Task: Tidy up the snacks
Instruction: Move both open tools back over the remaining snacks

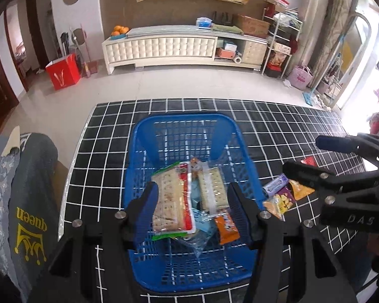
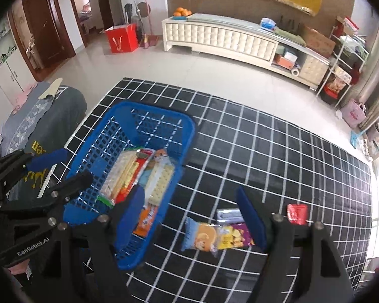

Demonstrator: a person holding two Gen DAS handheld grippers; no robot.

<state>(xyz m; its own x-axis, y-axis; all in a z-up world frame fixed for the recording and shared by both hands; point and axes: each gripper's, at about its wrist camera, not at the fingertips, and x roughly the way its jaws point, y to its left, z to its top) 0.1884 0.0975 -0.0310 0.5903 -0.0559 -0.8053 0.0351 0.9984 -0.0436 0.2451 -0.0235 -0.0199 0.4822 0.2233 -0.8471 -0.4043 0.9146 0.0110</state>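
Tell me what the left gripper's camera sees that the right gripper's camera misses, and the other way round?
Only the left wrist view shows the basket's near end past the snacks, and the orange triangular packet on the cloth.

Only the right wrist view shows the round cake packet in full, the whole red packet and the white cupboard by the doorway.

Both show the blue basket holding cracker packs, the checked cloth, the red bag, the oranges, and the left gripper and right gripper, both open.

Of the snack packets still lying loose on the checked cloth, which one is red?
The small red packet, lying farthest from the blue basket. The others are a grey packet, a purple-and-yellow one and a cake packet.
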